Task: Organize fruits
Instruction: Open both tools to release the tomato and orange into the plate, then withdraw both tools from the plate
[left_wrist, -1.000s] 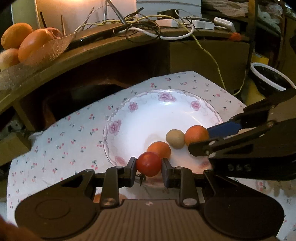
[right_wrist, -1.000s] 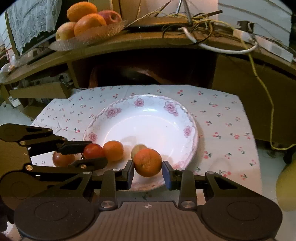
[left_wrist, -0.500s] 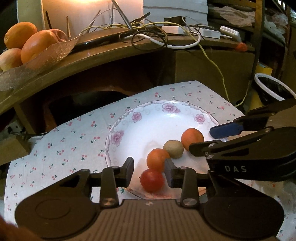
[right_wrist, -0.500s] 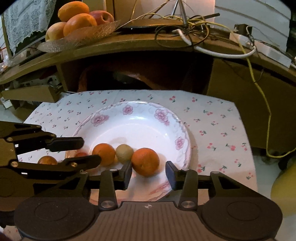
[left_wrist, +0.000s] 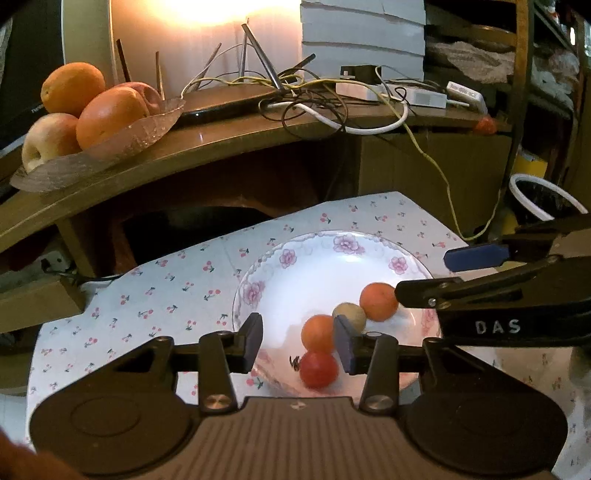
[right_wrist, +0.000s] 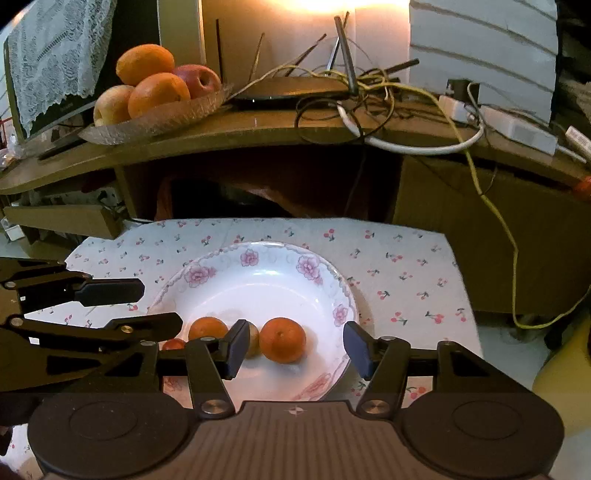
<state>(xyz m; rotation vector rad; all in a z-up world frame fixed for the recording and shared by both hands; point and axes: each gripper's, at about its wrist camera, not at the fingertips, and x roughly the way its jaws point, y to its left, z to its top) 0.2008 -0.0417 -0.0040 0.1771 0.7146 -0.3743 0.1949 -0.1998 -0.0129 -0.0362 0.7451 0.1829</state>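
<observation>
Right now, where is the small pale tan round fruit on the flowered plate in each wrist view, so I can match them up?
Left wrist view: the small pale tan round fruit sits right of centre, between two orange fruits, partly behind a gripper pad.
Right wrist view: it peeks out low and left of centre, behind a pad, beside the larger orange fruit.
Shared landmark: the white plate with a pink flower rim.

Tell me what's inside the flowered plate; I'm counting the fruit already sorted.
Four small fruits lie in the flowered plate: a red tomato, an orange fruit, a pale brownish one and another orange fruit. Gripper parts hide the plate's near rim.
</observation>
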